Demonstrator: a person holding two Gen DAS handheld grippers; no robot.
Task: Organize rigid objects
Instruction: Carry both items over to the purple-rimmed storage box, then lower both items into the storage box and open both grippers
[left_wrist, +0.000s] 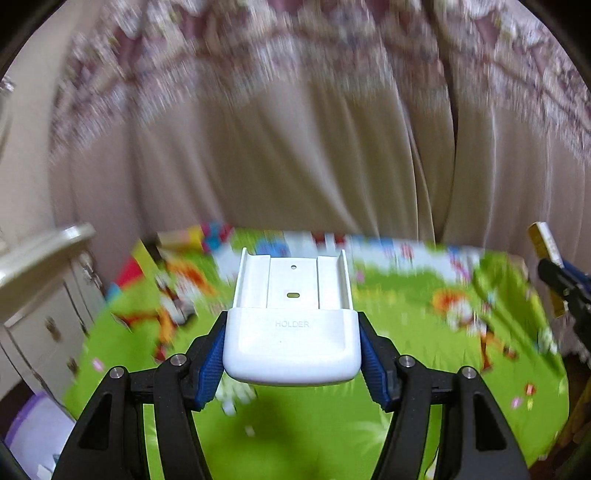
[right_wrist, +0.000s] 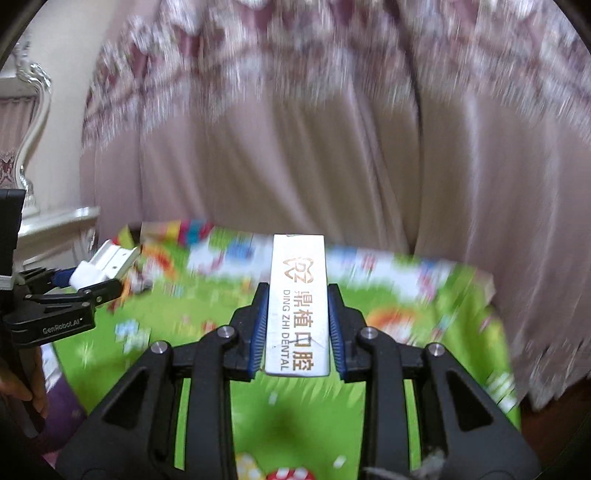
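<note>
Two tools, left (left_wrist: 291, 354) gripping "HOLDER" cradle (left_wrist: 291, 325), right (right_wrist: 297, 328) gripping "DING ZHI DENTAL" box (right_wrist: 298, 306)

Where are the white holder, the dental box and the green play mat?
white holder (left_wrist: 291, 345): left wrist view, on its front lip under the word HOLDER.
dental box (right_wrist: 298, 306): right wrist view, on its printed top face.
green play mat (left_wrist: 406, 325): left wrist view, on bare grass print.

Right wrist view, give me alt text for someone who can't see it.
The right hand-held gripper clamps a long silver box printed "Ding Zhi Dental" above a bright green cartoon play mat. At far left, the left hand-held gripper holds a white holder.
</note>
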